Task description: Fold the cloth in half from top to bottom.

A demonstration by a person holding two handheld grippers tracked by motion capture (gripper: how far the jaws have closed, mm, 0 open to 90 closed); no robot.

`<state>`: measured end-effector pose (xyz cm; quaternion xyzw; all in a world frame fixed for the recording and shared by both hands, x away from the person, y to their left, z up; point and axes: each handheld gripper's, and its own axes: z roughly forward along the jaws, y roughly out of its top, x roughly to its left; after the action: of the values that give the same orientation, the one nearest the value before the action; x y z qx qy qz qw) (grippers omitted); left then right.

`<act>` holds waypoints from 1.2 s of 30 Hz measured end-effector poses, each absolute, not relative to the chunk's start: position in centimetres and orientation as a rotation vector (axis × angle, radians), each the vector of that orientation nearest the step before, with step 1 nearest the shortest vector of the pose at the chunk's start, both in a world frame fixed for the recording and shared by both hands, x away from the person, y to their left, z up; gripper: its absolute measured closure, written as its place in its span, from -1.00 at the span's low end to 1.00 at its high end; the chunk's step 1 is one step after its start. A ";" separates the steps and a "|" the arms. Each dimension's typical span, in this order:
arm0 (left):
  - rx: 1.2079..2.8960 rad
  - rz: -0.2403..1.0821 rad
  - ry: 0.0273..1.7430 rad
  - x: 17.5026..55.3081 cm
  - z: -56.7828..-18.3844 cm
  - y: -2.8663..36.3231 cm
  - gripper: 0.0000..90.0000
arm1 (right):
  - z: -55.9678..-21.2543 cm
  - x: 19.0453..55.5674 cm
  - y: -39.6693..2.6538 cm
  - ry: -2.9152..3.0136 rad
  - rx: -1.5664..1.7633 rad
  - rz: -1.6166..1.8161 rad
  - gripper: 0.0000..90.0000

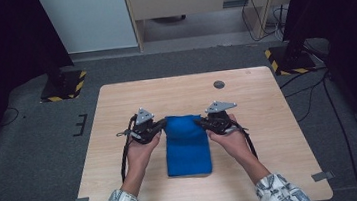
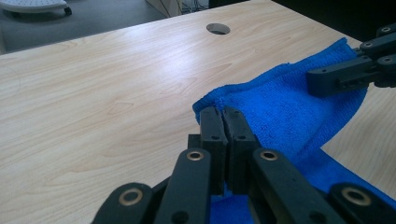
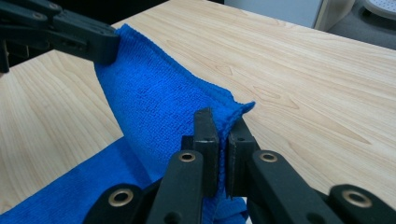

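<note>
the blue cloth [image 1: 187, 147] lies mid-table, well clear of every edge of the wooden table [image 1: 117, 107]. the left gripper [image 2: 223, 122] and right gripper [image 3: 223, 128] each clamp a far corner, lifting that hemmed edge. terry weave, soft folds; bare laminate all around.

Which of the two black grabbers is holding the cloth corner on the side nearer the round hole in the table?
The right gripper: the hole lies on its side of the blue cloth.
</note>
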<state>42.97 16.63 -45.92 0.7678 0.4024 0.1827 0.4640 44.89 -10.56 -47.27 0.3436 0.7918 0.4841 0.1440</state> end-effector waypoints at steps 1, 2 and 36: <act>1.888 0.449 0.988 42.9 -46.0 16.6 0.95 | -47.3 44.8 -10.5 2.281 0.990 1.399 0.91; 1.888 0.448 0.987 42.8 -46.0 16.6 0.95 | -47.3 44.7 -10.5 2.282 0.990 1.397 0.91; 1.886 0.432 0.956 40.4 -46.8 16.5 0.95 | -47.8 42.0 -11.1 2.330 0.935 1.391 0.89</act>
<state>40.38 16.49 -46.75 0.7702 0.3906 0.1763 0.4723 42.00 -11.10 -47.75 0.3228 0.8044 0.4801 0.1353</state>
